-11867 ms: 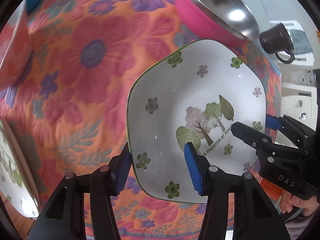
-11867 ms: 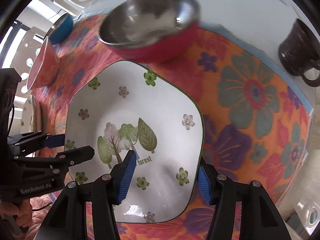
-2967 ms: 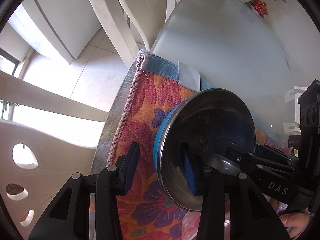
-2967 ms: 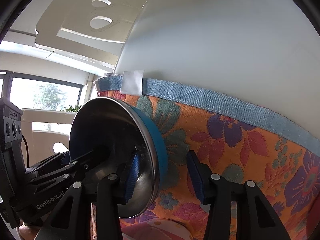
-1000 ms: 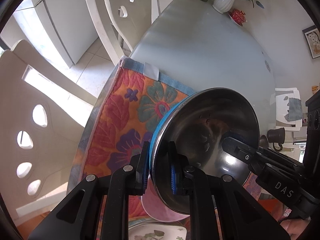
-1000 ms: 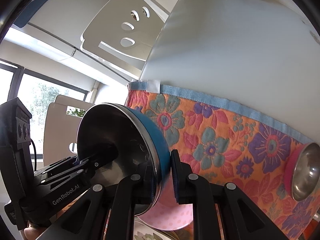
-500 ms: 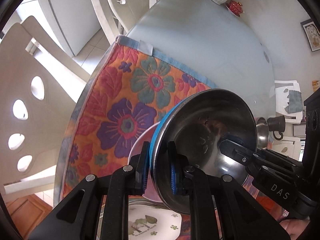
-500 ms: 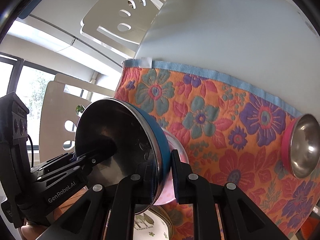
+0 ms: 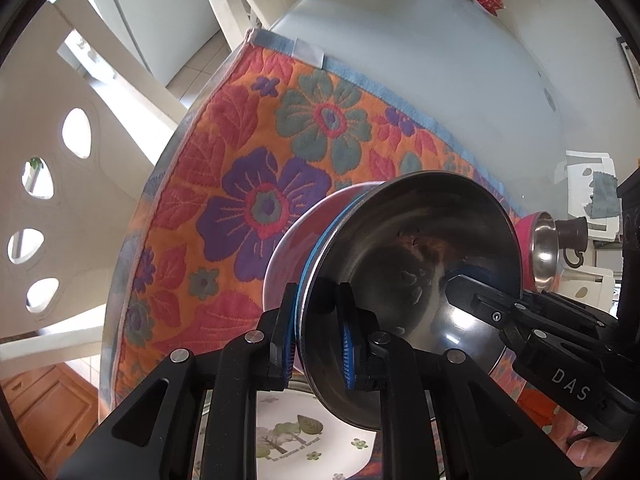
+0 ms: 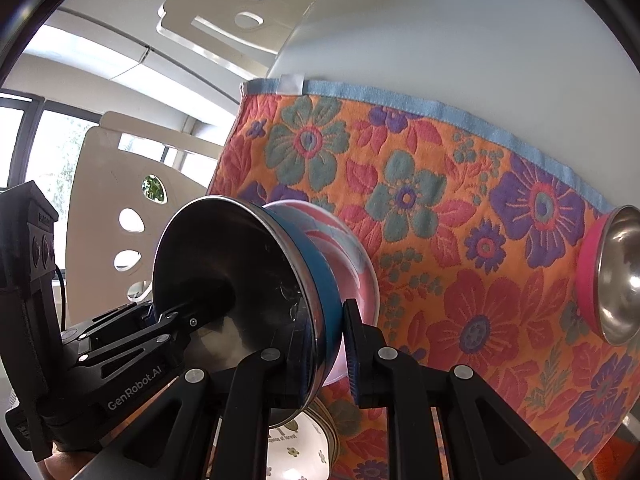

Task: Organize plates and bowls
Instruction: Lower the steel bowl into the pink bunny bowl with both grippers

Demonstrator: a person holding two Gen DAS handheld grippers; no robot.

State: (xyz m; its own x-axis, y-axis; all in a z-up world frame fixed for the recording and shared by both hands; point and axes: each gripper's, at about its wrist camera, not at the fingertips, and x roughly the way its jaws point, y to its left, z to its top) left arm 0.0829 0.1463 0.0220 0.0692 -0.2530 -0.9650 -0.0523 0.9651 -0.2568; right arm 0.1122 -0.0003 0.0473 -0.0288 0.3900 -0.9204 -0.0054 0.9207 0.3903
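Blue steel bowl carried over pink bowl, both grippers clamped.
Left gripper and right gripper pinch opposite rims of the blue steel bowl; since half a second ago it has come just above the pink bowl, ready for nesting.

Grey table – floral cloth taped on top.

steel bowl over pink bowl, on cloth

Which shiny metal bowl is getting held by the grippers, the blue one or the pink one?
The blue-sided steel bowl. The left gripper and right gripper both pinch its rim. The pink-sided steel bowl sits alone on the flowery cloth, untouched.
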